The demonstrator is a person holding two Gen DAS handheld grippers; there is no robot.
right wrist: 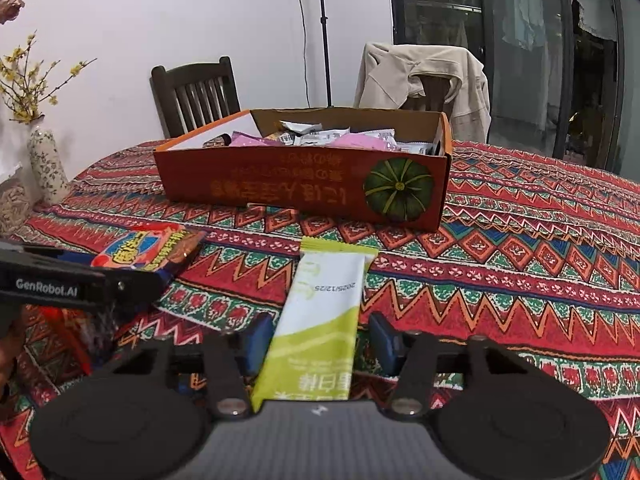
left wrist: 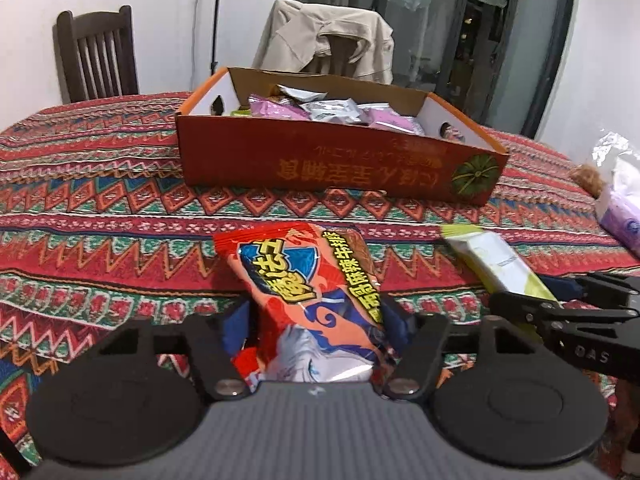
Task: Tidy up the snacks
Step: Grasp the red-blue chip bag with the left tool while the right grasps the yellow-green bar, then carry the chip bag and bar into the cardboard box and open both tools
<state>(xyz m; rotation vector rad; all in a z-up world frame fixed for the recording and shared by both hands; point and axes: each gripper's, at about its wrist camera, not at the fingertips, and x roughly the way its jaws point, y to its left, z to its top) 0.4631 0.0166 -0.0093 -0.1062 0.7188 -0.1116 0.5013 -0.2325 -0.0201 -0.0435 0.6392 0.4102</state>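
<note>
1. The cardboard box point(left wrist: 340, 160) stands open on the patterned tablecloth point(left wrist: 100, 200), beyond both grippers. It holds a loose heap of pink packets point(left wrist: 272, 112) and silver packets point(left wrist: 332, 110).
2. The left gripper point(left wrist: 316, 320) has its blue pads point(left wrist: 236, 320) pressed against the sides of the red snack packet point(left wrist: 304, 280), gripping it. The packet runs forward from between the jaws, its far end towards the box and short of it.
3. The right gripper point(right wrist: 320, 340) straddles the green and white packet point(right wrist: 320, 312). Its left pad point(right wrist: 256, 340) touches the packet's edge; the right pad point(right wrist: 386, 342) stands just clear of it, so a firm grip cannot be told. The packet lies lengthwise between the jaws, pointing at the box.
4. At the far right edge of the left wrist view lies a tissue pack point(left wrist: 620, 200).
</note>
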